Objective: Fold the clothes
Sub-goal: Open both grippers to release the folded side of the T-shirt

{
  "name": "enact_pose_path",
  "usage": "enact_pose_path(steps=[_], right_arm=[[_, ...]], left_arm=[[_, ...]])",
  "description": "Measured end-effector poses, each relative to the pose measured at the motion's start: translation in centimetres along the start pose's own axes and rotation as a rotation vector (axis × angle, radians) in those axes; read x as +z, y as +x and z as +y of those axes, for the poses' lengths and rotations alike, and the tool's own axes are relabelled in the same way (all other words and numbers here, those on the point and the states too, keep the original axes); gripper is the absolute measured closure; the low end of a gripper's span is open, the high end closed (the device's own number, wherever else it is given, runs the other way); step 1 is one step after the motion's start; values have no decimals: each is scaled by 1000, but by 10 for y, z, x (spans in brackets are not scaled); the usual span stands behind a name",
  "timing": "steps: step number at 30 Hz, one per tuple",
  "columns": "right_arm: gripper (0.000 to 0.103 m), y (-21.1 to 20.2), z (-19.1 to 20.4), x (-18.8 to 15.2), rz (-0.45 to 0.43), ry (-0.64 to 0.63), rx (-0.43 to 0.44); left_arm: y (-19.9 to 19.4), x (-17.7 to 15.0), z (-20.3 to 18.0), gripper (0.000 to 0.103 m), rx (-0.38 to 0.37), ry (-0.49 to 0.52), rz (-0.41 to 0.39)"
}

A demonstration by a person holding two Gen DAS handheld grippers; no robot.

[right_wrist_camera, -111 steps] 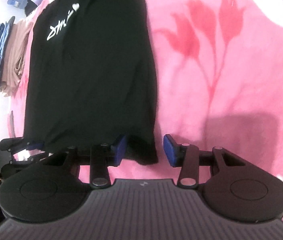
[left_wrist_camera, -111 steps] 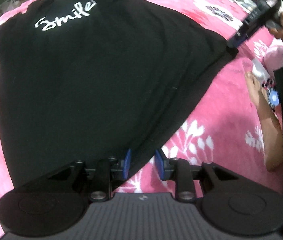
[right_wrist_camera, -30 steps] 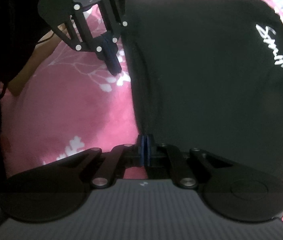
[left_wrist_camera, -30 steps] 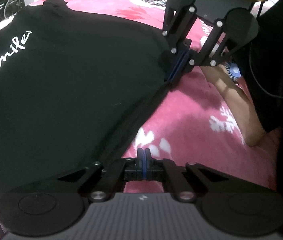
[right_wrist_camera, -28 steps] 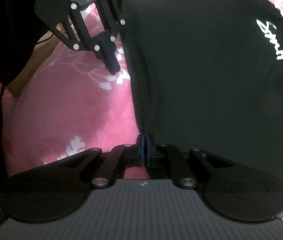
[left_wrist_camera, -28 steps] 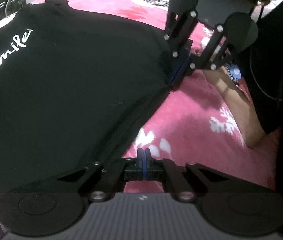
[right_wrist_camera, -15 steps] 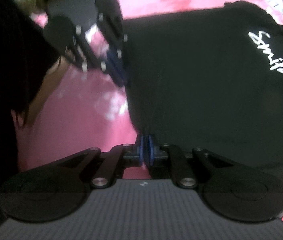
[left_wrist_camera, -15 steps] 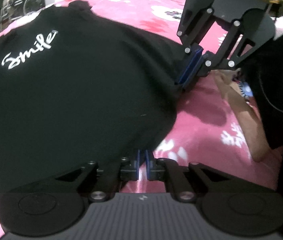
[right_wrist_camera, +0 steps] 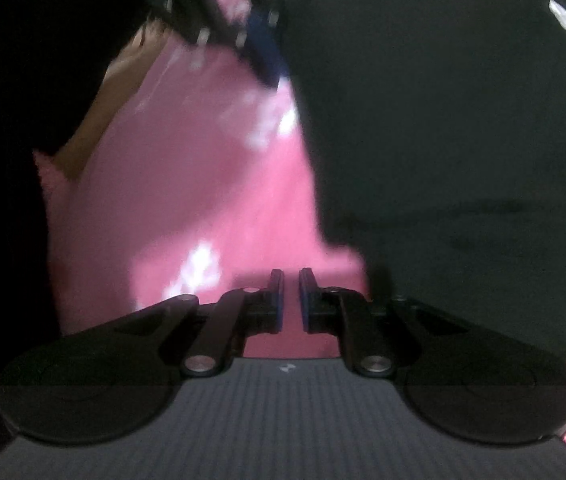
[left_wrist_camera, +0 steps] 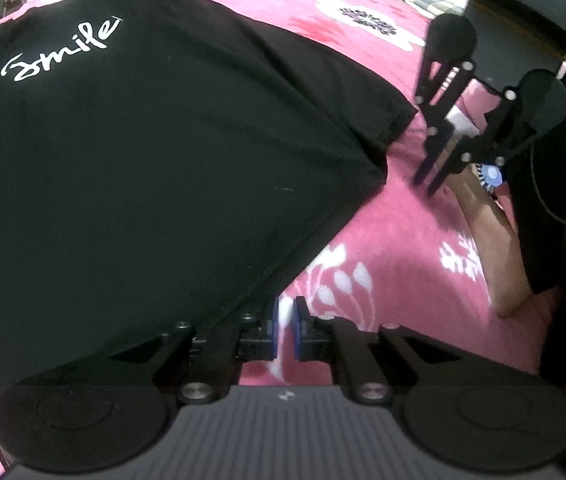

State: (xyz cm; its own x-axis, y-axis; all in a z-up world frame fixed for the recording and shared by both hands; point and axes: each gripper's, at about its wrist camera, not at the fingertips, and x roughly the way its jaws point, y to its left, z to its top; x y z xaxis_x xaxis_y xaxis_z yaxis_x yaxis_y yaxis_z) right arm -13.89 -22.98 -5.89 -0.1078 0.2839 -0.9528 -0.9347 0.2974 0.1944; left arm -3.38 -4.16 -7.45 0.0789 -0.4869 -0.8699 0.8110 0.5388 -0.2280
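Black T-shirt (left_wrist_camera: 155, 168) bearing a white "Smile" script (left_wrist_camera: 61, 50) lay spread on a pink floral blanket (left_wrist_camera: 395, 256). The left gripper (left_wrist_camera: 284, 330) and right gripper (right_wrist_camera: 287, 302) sat at its hem, jaws slightly parted, holding nothing.

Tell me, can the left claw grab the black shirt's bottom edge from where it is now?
Probably yes. The left claw is open, with only pink blanket showing in its gap, and the black shirt has its hem right beside the claw's left finger. Nothing lies between them, so a small sideways nudge should do.
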Motion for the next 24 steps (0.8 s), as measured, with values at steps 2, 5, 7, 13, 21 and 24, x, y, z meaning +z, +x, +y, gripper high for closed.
enact_pose_path(steps=[2, 5, 7, 13, 21, 24], right_arm=[[95, -3, 4, -8, 41, -27, -16], [95, -19, -2, -4, -30, 4, -31], [92, -30, -14, 3, -118, 48, -61], [78, -58, -60, -30, -232, 357, -136], [76, -69, -112, -132, -289, 968, -108], [76, -51, -105, -131, -278, 996, -46]], left_arm=[[-3, 0, -2, 96, 6, 16, 10], [-11, 3, -5, 95, 33, 48, 5], [-15, 6, -4, 93, 46, 40, -10], [-10, 10, -4, 89, 79, 28, -40], [0, 9, 5, 89, 77, -2, -23], [0, 9, 4, 89, 88, 2, -19]])
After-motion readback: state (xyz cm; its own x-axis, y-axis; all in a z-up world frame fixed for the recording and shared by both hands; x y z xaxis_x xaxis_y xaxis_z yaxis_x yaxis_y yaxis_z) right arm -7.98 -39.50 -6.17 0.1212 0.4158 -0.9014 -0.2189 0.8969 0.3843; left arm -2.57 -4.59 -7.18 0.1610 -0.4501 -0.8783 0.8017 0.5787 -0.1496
